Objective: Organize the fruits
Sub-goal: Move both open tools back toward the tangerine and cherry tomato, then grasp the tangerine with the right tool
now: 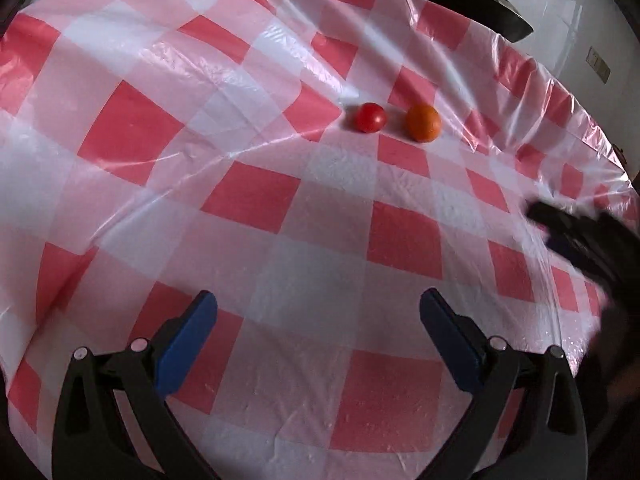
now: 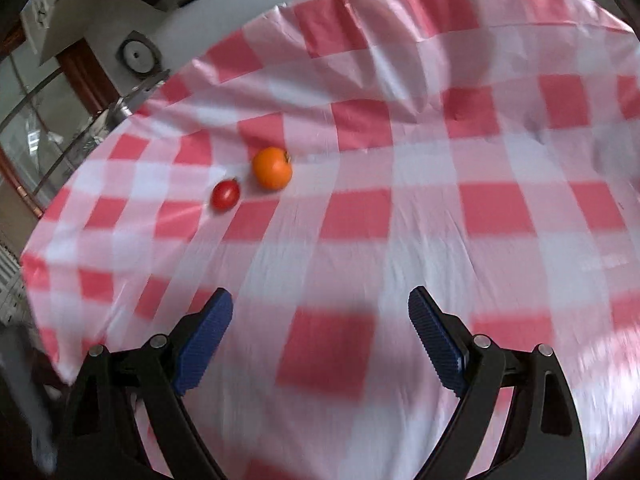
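Both the left gripper [image 1: 318,312] and right gripper [image 2: 320,308] are hanging wide apart, empty; the tomato [image 1: 370,117] and orange [image 1: 423,123] are sitting together far ahead, waiting.

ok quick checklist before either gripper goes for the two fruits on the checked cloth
1. Left gripper open and empty: ok, its blue pads stand wide apart with only cloth between them.
2. Right gripper open and empty: ok.
3. Red tomato and orange fruit apart enough to grasp one alone: ok, a small gap shows between them.
4. Path to the fruits free: ok, only the checked tablecloth lies between.
5. Place to put the fruits: cannot tell, no bowl or tray in view.
6. Right view sharp enough to aim: not ok, it is blurred.
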